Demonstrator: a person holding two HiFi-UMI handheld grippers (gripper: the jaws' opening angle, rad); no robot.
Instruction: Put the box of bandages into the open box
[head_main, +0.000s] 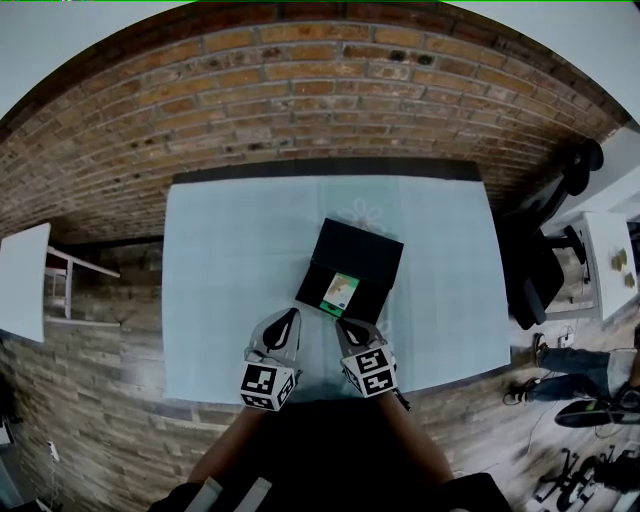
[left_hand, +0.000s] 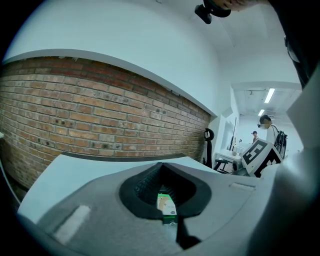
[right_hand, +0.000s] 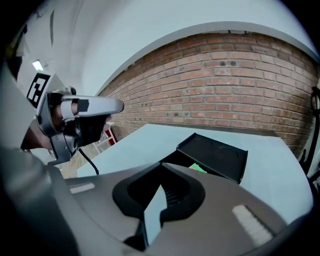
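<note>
The black open box (head_main: 352, 262) lies at the middle of the pale blue table (head_main: 220, 300), its lid tilted up behind it. The green and white box of bandages (head_main: 340, 292) rests inside it at the near edge. My left gripper (head_main: 290, 314) is shut and empty, just left of the black box's near corner. My right gripper (head_main: 346, 322) is shut and empty, right in front of the bandage box. The left gripper view shows the bandage box (left_hand: 166, 207) beyond its closed jaws. The right gripper view shows the black box (right_hand: 215, 156) with a green corner of the bandage box (right_hand: 198, 168).
A brick wall (head_main: 320, 90) runs behind the table. A white side table (head_main: 22, 282) stands at the left. A black office chair (head_main: 530, 260) and a person's legs (head_main: 575, 365) are at the right. The table's near edge is just below both grippers.
</note>
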